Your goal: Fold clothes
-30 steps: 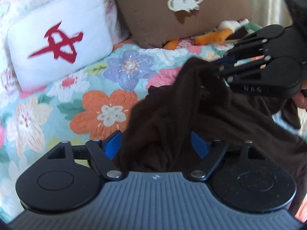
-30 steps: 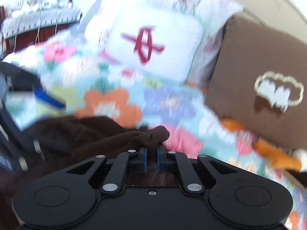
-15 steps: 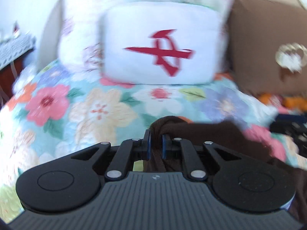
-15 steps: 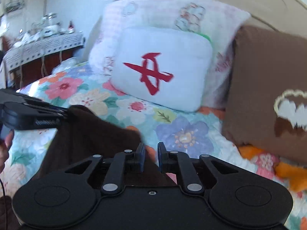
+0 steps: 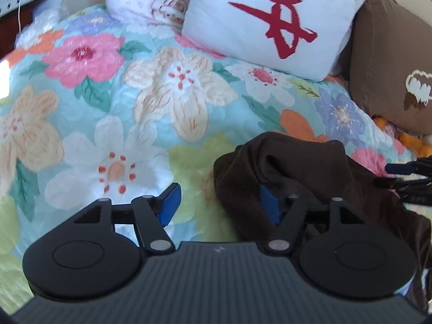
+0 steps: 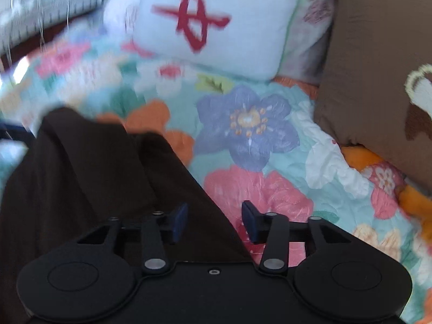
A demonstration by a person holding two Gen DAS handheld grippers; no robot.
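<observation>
A dark brown garment (image 5: pixel 310 172) lies on the floral bedspread (image 5: pixel 151 102). In the left wrist view my left gripper (image 5: pixel 220 202) is open; the garment's bunched left edge drapes over its right finger, and nothing is clamped. In the right wrist view my right gripper (image 6: pixel 214 220) is open, with the garment (image 6: pixel 81 178) spread under its left finger and reaching between the jaws. The right gripper's black fingers (image 5: pixel 405 178) show at the right edge of the left wrist view.
A white pillow with a red mark (image 5: pixel 270 24) and a brown pillow (image 5: pixel 391 62) stand at the head of the bed. A pale floral pillow (image 5: pixel 151 0) lies behind. An orange soft toy (image 6: pixel 361 156) sits under the brown pillow. A lace-covered table (image 6: pixel 40 13) is far left.
Both grippers were shut on the brown garment half a second ago. Both have now opened and let it down onto the bedspread.
</observation>
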